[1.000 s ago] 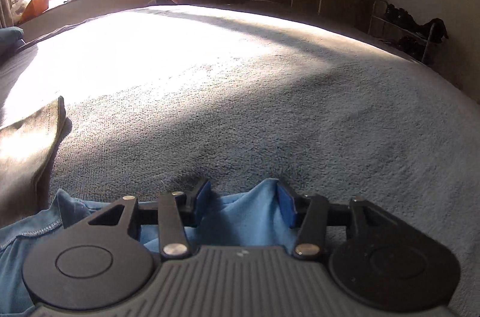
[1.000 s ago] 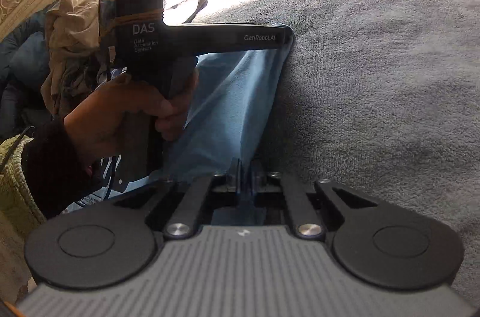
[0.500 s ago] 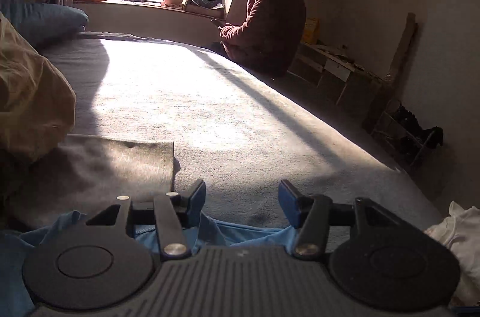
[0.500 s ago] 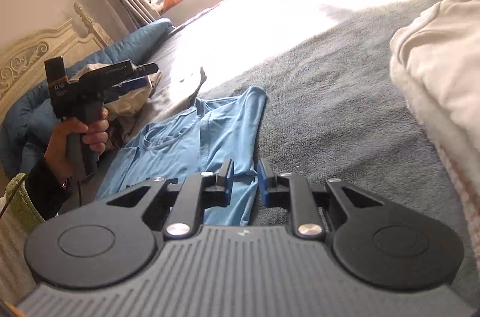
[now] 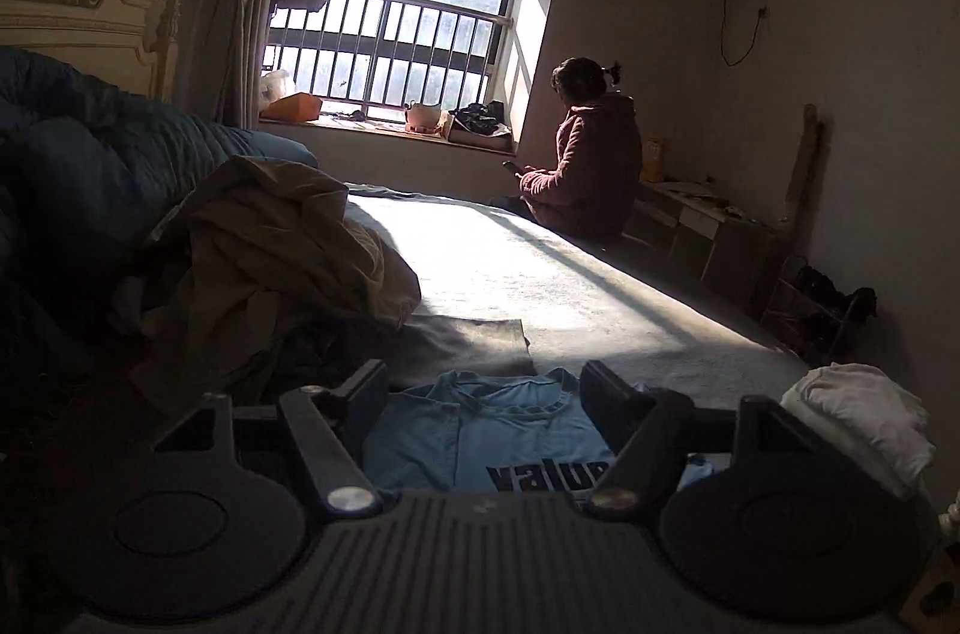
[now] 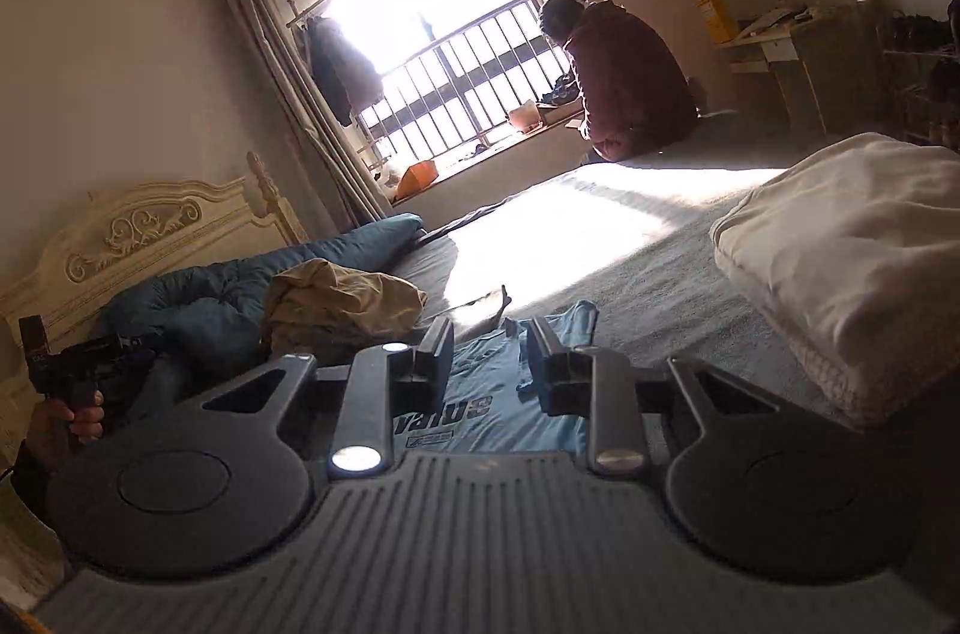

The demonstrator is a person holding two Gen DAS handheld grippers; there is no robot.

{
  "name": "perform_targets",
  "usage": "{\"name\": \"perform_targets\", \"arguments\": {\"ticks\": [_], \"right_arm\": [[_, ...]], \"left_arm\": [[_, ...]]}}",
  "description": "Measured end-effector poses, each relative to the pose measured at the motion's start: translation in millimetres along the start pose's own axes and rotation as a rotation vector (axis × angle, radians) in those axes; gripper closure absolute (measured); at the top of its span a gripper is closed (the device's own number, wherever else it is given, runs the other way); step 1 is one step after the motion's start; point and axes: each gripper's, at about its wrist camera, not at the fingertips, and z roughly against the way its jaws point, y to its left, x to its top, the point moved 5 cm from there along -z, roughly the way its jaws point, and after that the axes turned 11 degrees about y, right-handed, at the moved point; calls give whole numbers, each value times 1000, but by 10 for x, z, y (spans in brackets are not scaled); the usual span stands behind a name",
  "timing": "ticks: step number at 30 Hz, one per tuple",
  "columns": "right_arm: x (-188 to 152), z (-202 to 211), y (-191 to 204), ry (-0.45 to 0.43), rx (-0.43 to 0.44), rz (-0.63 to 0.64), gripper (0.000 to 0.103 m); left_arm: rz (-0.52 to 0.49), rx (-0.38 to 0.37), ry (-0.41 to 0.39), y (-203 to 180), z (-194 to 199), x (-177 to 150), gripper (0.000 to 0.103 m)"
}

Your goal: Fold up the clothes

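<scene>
A light blue T-shirt (image 5: pixel 480 445) with dark lettering lies spread on the grey bed, chest print up. My left gripper (image 5: pixel 486 388) hovers above and short of it, its jaws opening wide with nothing between them. In the right wrist view the same T-shirt (image 6: pixel 498 394) lies just beyond my right gripper (image 6: pixel 489 356), whose jaws are opening with a narrow gap and hold no cloth. At the far left of that view a hand holds the left gripper (image 6: pixel 135 344) up over the bed's head end.
A crumpled beige heap of clothes (image 5: pixel 270 244) lies left of the shirt, with a flat grey garment (image 5: pixel 468 340) behind it. A folded white stack (image 6: pixel 840 244) sits on the right. A blue duvet (image 6: pixel 240 292) lines the headboard. A person (image 5: pixel 591 166) sits on the bed's far edge.
Both grippers rose and drew back from the shirt. The right one, shut on the shirt's edge a second ago, let go. The left one opened wider. The shirt now lies flat.
</scene>
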Motion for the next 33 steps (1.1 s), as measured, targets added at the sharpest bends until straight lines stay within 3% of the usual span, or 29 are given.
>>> {"name": "perform_targets", "arguments": {"ticks": [3,7,9,12,15,17,20,22,26,29,31,33], "right_arm": [[-430,-261,105,78,-8,8,76],[-894,-911,142,202,38,-48,76],[-1020,-1210,150,237,49,-61,76],[-1085,-1656,92,246,-64,-20,76],[-1305,-1804,128,242,-276,152,76],[-1483,-1891,69,303,-397,270,76],[-1829,-1625,-190,400,-455,284,77],[-1919,-1326,-394,410,-422,167,77],[-1908,-806,-739,291,-190,-279,76],[-1898,-836,-892,244,-12,-512,76],[-1955,-990,-965,266,90,-660,76],[-2021,-1131,-1009,296,109,-731,75]], "left_arm": [[-14,14,75,99,-48,-838,31],[46,-4,176,201,-394,-1784,32],[45,55,195,211,-532,-2118,35],[33,150,210,201,-666,-2469,37],[82,100,228,188,-715,-2627,38],[91,96,227,190,-732,-2697,38],[95,94,230,222,-778,-2772,38],[101,89,233,269,-786,-2786,37],[151,59,235,365,-794,-2799,37],[193,42,237,394,-791,-2796,37],[207,41,239,400,-791,-2787,37],[223,40,241,406,-792,-2780,37]]}}
